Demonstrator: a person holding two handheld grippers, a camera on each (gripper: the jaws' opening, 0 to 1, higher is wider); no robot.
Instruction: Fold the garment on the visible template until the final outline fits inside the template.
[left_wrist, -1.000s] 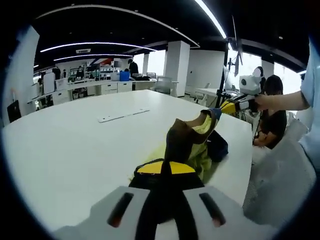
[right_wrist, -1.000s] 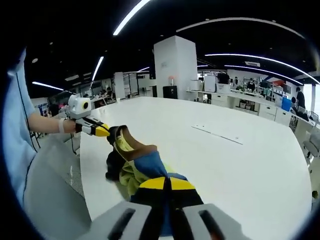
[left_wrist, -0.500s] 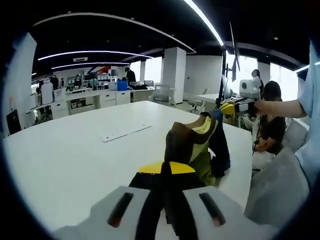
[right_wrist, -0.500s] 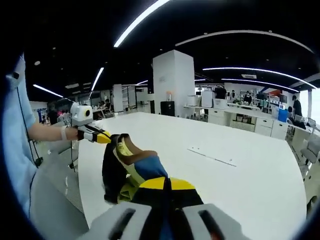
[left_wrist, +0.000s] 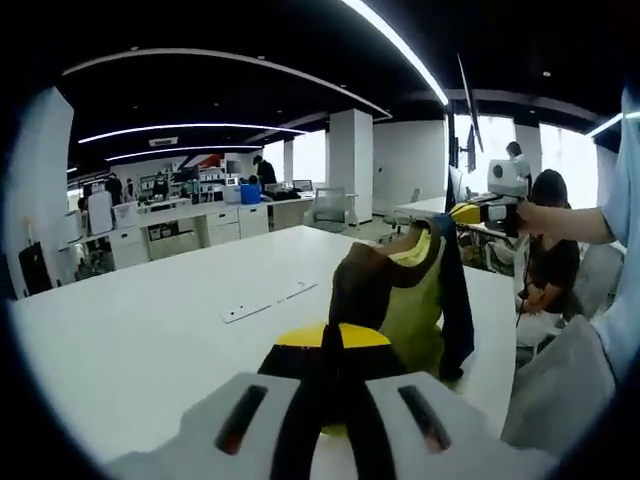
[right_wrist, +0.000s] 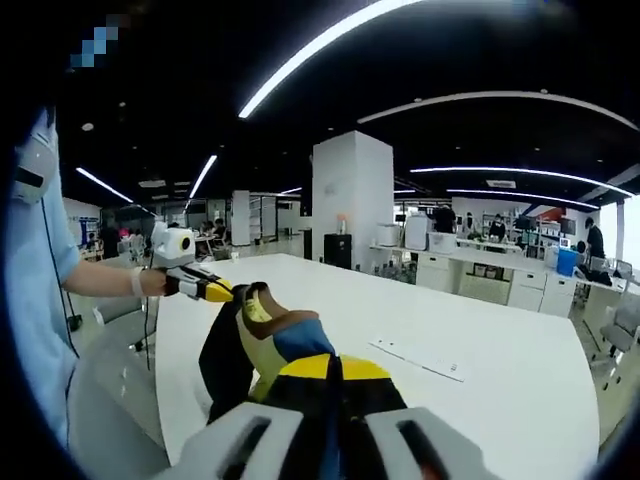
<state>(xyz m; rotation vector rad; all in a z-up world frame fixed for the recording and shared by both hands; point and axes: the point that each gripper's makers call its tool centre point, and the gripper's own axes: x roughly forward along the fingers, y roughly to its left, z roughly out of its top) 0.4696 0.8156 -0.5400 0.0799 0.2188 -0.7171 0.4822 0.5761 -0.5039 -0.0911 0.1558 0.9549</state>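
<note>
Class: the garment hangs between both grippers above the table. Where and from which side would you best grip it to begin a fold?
Judging by its pose, grip the garment at its free-hanging lower hem, coming in from below: the top edge is already pinched at both ends, so only the hem hangs free over the white table.

The garment (left_wrist: 400, 290) I hold is soft matt cloth in brown, yellow-green and dark navy, hanging in loose folds; in my right gripper view a blue panel shows too. The table (left_wrist: 150, 330) looks smooth, white and faintly glossy. My left gripper (left_wrist: 335, 345) and right gripper (right_wrist: 335, 375) have pale matt plastic bodies with yellow and black tips
</note>
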